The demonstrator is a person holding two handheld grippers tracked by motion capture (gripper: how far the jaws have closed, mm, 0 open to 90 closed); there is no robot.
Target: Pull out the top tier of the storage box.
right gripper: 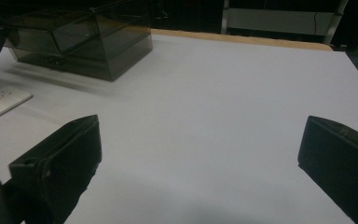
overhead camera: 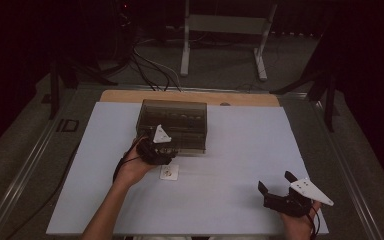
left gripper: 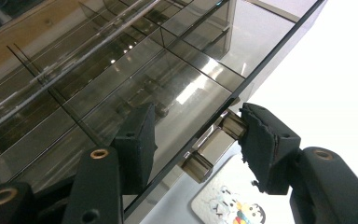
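While the left gripper (left gripper: pixel 196 140) clasped the metal latch (left gripper: pixel 212 151) on the near front edge of the smoky clear box (overhead camera: pixel 172 125), one jaw lay over the lid and the other outside the latch. A small card (overhead camera: pixel 169 172) lay just below. The right gripper (overhead camera: pixel 278 186) rested with its jaws spread, well apart.

The room is dim, its walls lost in dark. A white sheet (overhead camera: pixel 240 170) covers the counter, whose wooden edge (overhead camera: pixel 190 96) shows at the far side. Beyond, on the grey floor (overhead camera: pixel 220 70), stands a white metal frame (overhead camera: pixel 225 30), with black cables (overhead camera: pixel 150 70) trailing beside it.
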